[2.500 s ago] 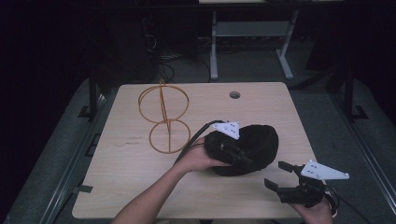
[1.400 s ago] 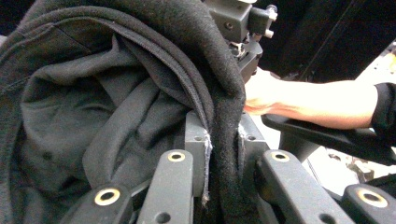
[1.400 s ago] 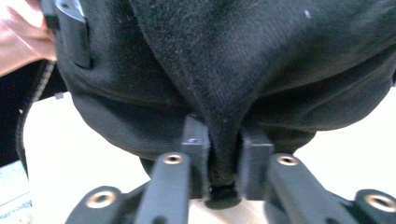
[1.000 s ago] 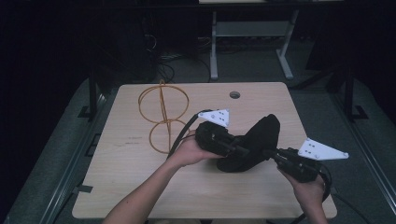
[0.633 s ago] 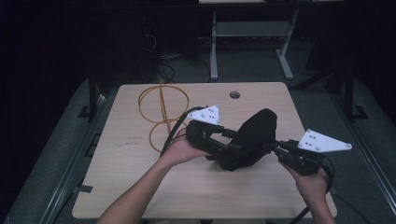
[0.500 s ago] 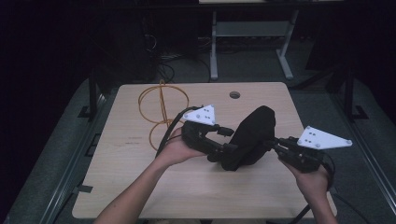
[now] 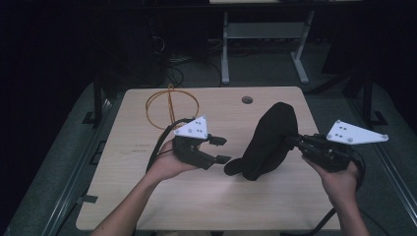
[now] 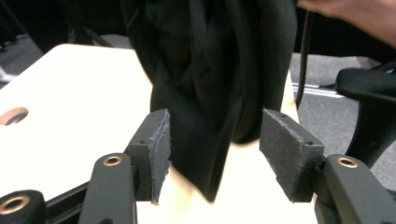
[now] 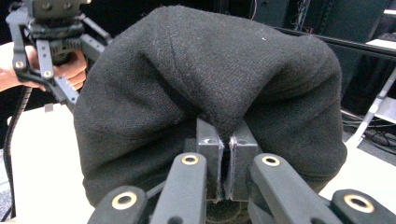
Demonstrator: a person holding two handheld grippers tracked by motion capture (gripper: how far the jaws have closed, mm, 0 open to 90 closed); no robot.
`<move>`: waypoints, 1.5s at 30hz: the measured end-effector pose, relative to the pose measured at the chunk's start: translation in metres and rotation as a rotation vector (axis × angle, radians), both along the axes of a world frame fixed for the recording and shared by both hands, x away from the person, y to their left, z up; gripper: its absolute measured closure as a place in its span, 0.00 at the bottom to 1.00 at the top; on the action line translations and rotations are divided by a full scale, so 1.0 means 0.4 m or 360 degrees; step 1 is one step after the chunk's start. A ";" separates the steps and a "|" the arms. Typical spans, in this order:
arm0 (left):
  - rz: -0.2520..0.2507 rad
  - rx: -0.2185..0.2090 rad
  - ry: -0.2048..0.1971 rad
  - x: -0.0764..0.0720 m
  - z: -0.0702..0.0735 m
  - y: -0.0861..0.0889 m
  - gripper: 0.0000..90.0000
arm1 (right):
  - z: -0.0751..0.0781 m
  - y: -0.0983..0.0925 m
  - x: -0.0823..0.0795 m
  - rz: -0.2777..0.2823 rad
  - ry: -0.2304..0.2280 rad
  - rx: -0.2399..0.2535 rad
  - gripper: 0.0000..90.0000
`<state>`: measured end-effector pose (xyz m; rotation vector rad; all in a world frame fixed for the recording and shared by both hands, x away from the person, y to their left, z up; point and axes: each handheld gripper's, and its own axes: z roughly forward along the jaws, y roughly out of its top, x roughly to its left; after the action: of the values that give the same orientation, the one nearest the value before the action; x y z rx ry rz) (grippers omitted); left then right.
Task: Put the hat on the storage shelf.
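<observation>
Right hand-held gripper (image 7: 295, 141) clamps the black cloth (image 7: 269, 140); beside the cloth, left hand-held gripper (image 7: 220, 150) has just been opening, pads clear.

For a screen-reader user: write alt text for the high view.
A person's right gripper pinches a black knitted hat and holds it up over a light wooden table. The left gripper, jaws open and just widened, sits beside the hat's lower edge without gripping it. An orange wire stand rests near the table's far left.
</observation>
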<state>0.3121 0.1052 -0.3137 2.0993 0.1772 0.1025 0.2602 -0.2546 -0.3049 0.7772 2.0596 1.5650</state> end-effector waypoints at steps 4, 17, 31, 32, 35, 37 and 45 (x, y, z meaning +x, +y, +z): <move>0.0022 0.0017 0.0013 -0.006 -0.014 0.018 0.47 | 0.013 -0.005 0.006 -0.0005 0.0011 -0.0007 0.96; 0.0109 0.0130 0.0007 -0.037 -0.105 0.087 0.46 | 0.067 0.011 0.051 0.0013 0.0030 -0.0004 0.96; 0.0225 0.0138 0.0032 -0.051 -0.197 0.146 0.39 | 0.118 0.072 0.103 0.0063 0.0023 -0.0050 0.96; 0.0225 0.0138 0.0032 -0.051 -0.197 0.146 0.39 | 0.118 0.072 0.103 0.0063 0.0023 -0.0050 0.96; 0.0238 0.0145 0.0051 -0.052 -0.216 0.153 0.39 | 0.131 0.085 0.112 0.0074 0.0012 -0.0061 0.96; 0.0249 0.0171 0.0034 -0.056 -0.225 0.153 0.37 | 0.144 0.100 0.123 0.0082 0.0012 -0.0073 0.96; 0.0258 0.0197 0.0016 -0.064 -0.248 0.151 0.35 | 0.169 0.140 0.150 0.0119 0.0018 -0.0082 0.96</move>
<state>0.2865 0.1656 -0.4129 2.2066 0.3550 0.2043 0.3202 -0.1987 -0.2373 0.6994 2.1510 1.5438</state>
